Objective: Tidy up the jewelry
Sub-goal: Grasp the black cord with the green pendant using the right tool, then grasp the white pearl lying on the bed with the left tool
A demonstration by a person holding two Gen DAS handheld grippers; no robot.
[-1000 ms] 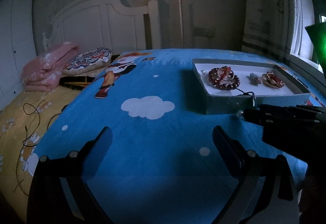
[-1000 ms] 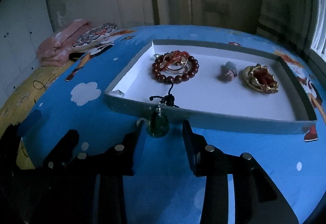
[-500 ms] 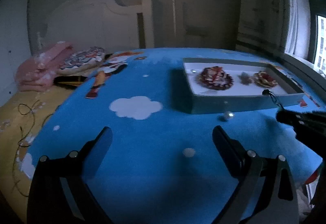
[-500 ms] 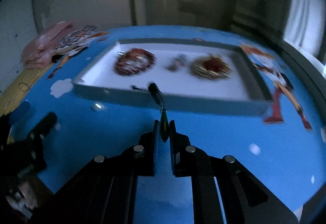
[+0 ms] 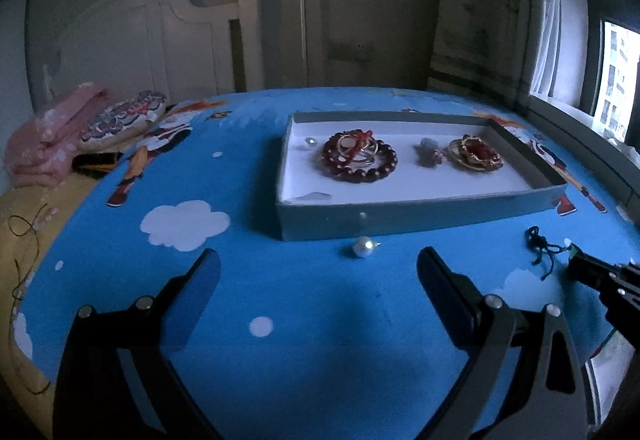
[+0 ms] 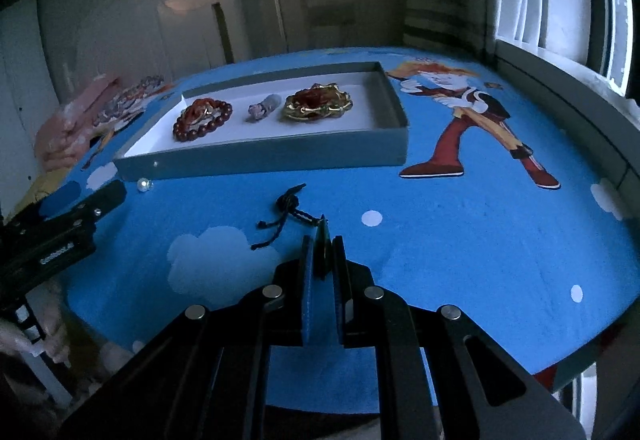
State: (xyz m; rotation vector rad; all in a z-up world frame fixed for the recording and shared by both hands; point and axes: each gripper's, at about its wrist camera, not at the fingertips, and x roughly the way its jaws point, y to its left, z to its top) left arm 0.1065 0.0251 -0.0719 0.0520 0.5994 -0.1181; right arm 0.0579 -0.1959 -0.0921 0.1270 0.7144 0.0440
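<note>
A thin dark pendant (image 6: 321, 240), seemingly green in the dim light, is pinched edge-on in the right gripper (image 6: 322, 252), its black cord (image 6: 289, 213) trailing over the blue bedspread (image 6: 460, 240) before the tray (image 6: 280, 155). The left gripper (image 5: 318, 272) (jaws wide apart) hovers near a loose pearl (image 5: 363, 246).

Left gripper (image 5: 318, 270): jaws spread wide, nothing between them, held low and level. Right gripper (image 6: 322, 260): jaws nearly closed, pinching a thin dark pendant (image 6: 321, 240), tips pointing forward.
</note>
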